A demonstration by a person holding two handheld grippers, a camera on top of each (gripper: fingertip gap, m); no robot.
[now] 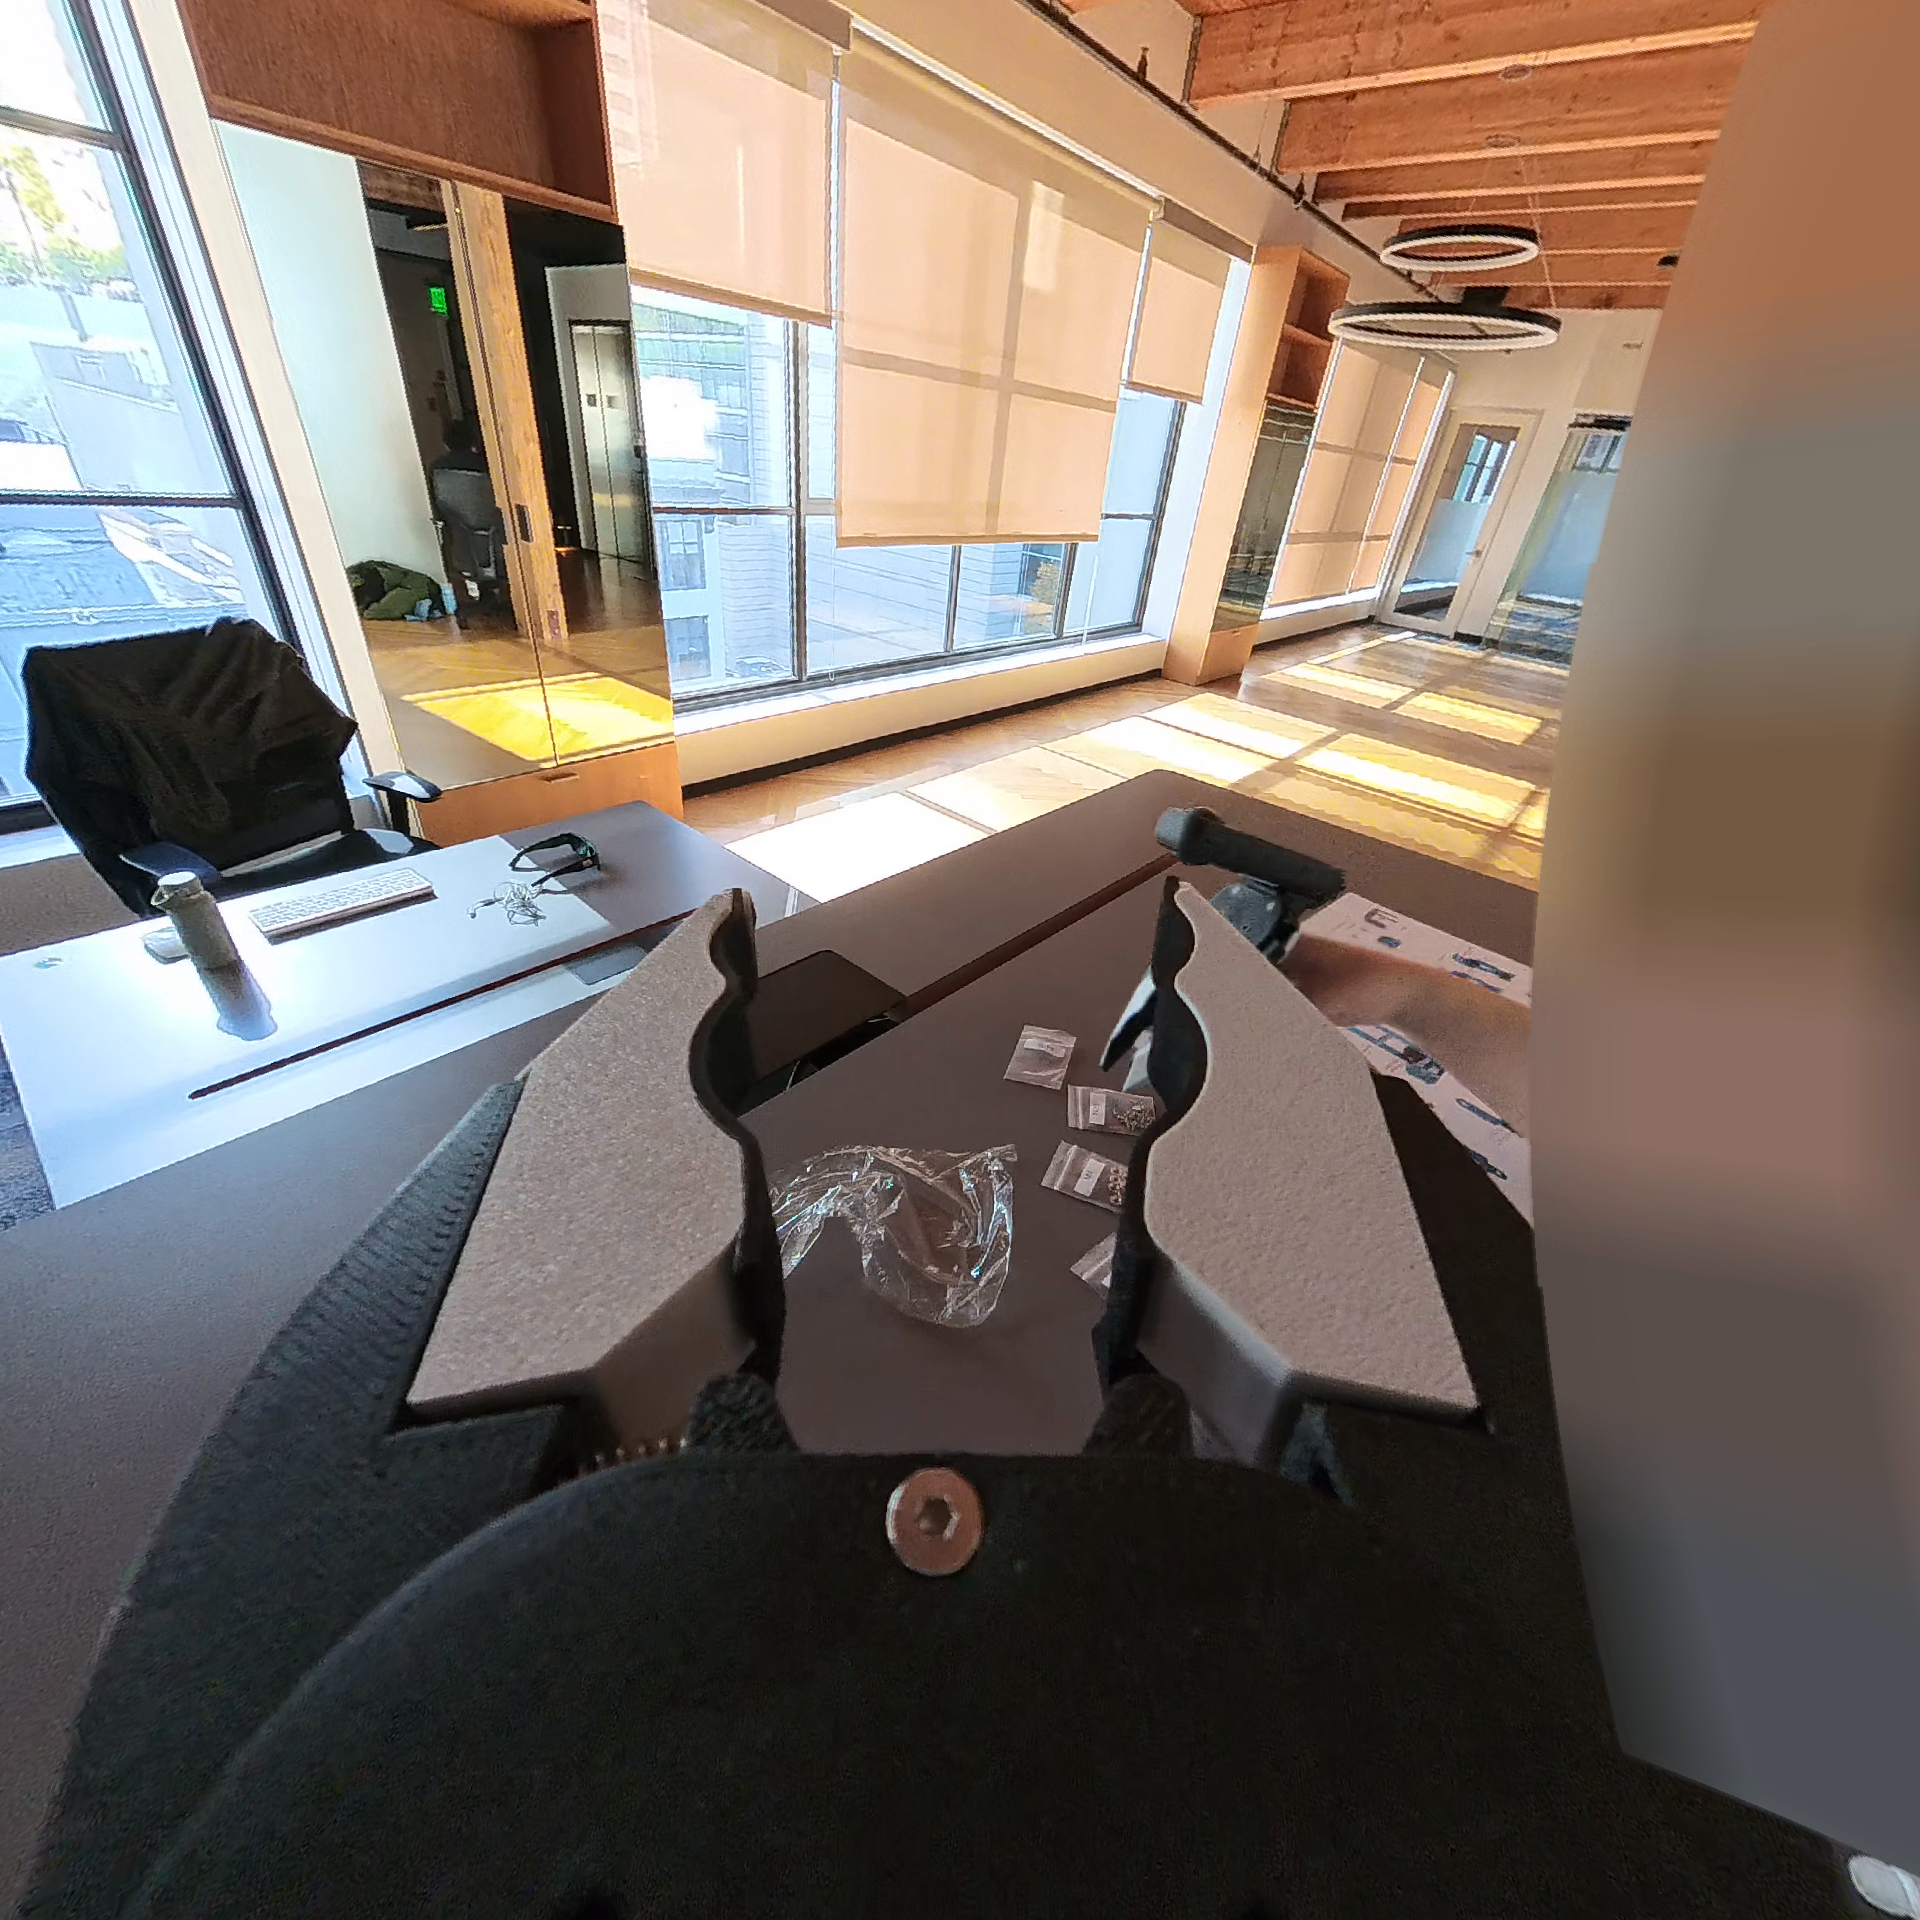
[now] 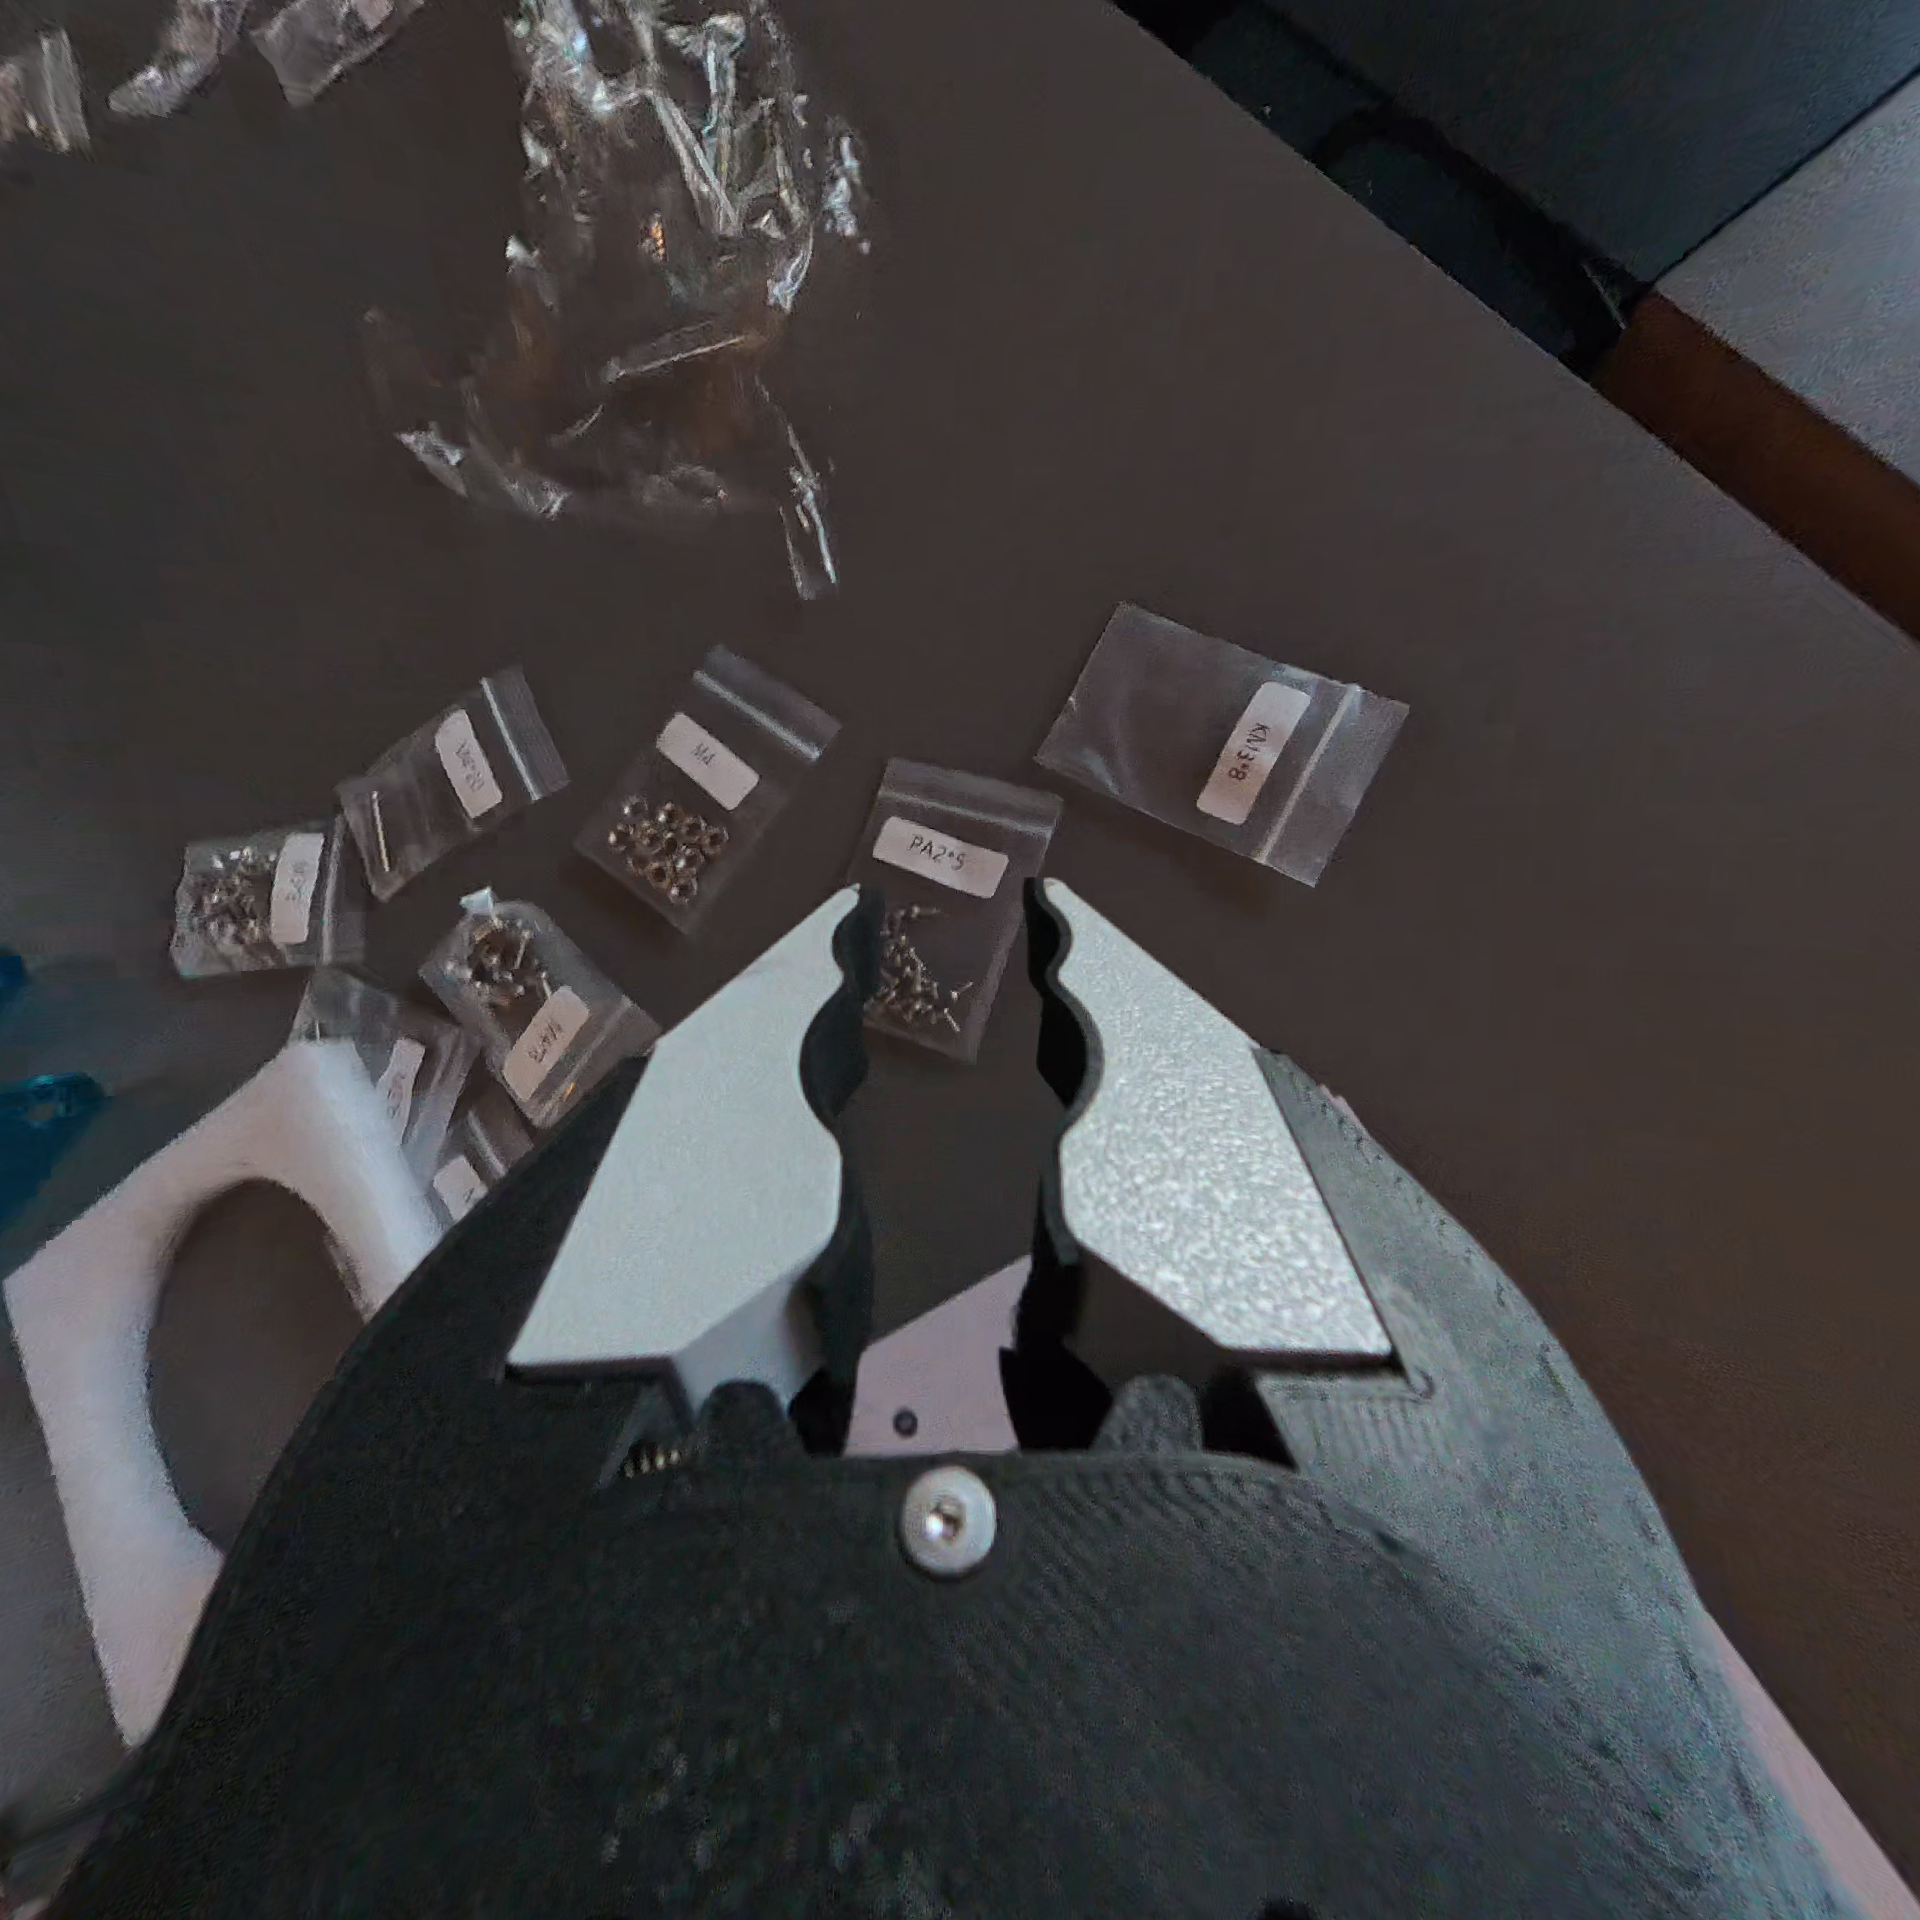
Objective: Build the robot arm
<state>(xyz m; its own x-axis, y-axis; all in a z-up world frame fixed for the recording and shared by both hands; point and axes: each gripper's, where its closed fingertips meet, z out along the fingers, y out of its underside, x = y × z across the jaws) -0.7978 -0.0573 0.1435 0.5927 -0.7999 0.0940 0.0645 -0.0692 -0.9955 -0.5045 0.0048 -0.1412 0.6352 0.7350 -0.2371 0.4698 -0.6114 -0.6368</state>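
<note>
My left gripper [image 1: 954,899] is open and empty, held above a dark table [image 1: 935,1382]. A crumpled clear plastic bag [image 1: 899,1231] lies below and between its fingers. My right gripper [image 2: 945,891] is open, its fingertips on either side of a small zip bag of tiny screws [image 2: 925,966] that lies flat on the table [image 2: 1351,1039]. Close by lie a bag of nuts [image 2: 675,821], an empty-looking bag [image 2: 1226,758], a bag with a pin [image 2: 452,779] and more screw bags [image 2: 260,899]. In the left wrist view the right gripper's black body [image 1: 1262,894] shows over small bags [image 1: 1107,1107].
The crumpled plastic [image 2: 644,312] lies beyond the bags. A white foam insert [image 2: 114,1299] and blue parts [image 2: 36,1101] are at the left. A printed sheet [image 1: 1444,1049] lies under a person's forearm [image 1: 1392,987]. A white desk [image 1: 156,1049] holds a keyboard [image 1: 338,902], bottle [image 1: 192,920] and sunglasses [image 1: 556,852]. One gripper's finger ends stand about 40 cm off the other's. From my right tips it is roughly 25 cm to the white foam insert [image 2: 114,1299]; from my left, 40 cm.
</note>
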